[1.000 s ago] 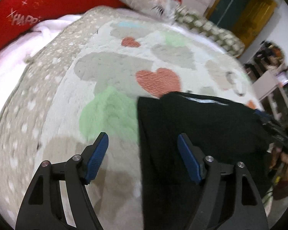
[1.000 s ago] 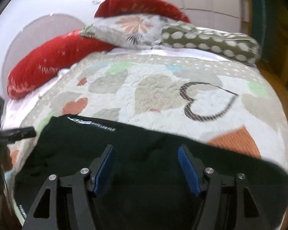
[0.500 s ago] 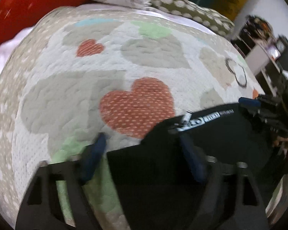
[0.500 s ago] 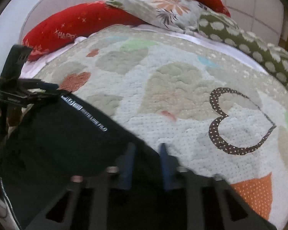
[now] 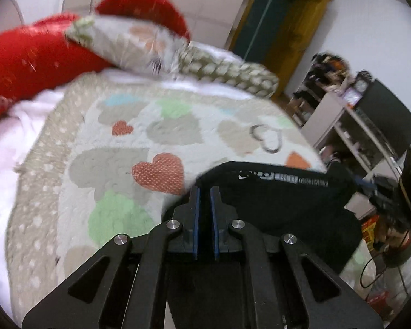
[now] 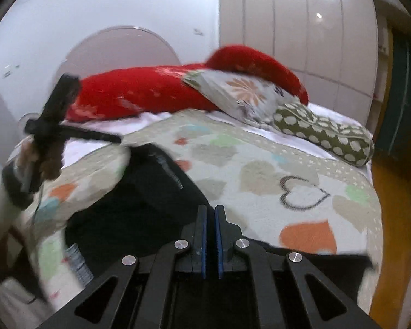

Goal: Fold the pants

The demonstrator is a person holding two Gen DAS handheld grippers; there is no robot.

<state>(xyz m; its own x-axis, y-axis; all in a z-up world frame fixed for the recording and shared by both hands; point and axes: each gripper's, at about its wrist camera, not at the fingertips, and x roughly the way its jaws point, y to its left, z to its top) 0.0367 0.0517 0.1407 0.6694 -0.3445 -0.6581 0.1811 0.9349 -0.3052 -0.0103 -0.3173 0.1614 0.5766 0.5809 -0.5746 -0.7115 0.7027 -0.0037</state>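
Black pants (image 5: 282, 208) with a white-lettered waistband hang lifted above a heart-patterned quilt (image 5: 161, 131). My left gripper (image 5: 204, 192) is shut on the pants' near edge. In the right wrist view my right gripper (image 6: 210, 211) is shut on the pants (image 6: 139, 205) at another edge. The cloth stretches between the two grippers. The left gripper also shows in the right wrist view (image 6: 117, 138), at the pants' far corner. The right gripper shows blurred at the right of the left wrist view (image 5: 370, 185).
Red pillows (image 6: 150, 93), a floral pillow (image 6: 246, 93) and a green dotted bolster (image 6: 326, 134) lie at the head of the bed. Shelves with clutter and a dark monitor (image 5: 383, 120) stand to the right of the bed. A doorway (image 5: 276, 24) is behind.
Both grippers have closed on the pants and lifted them off the quilt. Both cameras have risen and tilted up, so more of the room shows.
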